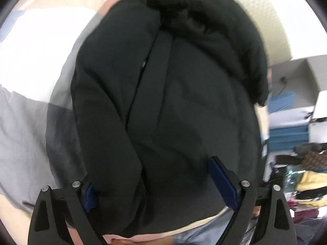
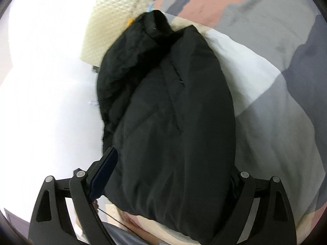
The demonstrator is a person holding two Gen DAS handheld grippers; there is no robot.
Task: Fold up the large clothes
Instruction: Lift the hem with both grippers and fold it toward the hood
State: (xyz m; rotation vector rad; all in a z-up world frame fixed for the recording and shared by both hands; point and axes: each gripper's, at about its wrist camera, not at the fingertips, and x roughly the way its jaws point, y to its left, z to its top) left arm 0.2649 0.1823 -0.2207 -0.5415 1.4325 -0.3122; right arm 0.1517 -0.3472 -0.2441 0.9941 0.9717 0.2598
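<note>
On the bed, we see a bulky black jacket (image 1: 163, 102) lying folded into a thick bundle on a patchwork quilt (image 1: 30, 112) of grey, white and pink blocks. Its hood (image 1: 204, 20) sits at the far end, against a cream textured headboard (image 1: 271, 20).

Our left hand-held gripper (image 1: 155, 183) is spread wide, with the near end of the jacket filling the space between its fingers; one blue pad (image 1: 222, 179) presses against the fabric, the other is half buried in it.

Our right hand-held gripper (image 2: 171, 175) is likewise spread wide around the jacket's near end (image 2: 167, 132), its blue pad (image 2: 104, 173) beside the fabric's edge. We cannot tell whether either one is actually squeezing the cloth.

Beyond the bed, we glimpse blue drawers (image 1: 286, 136) and piled clothes (image 1: 306, 173).
</note>
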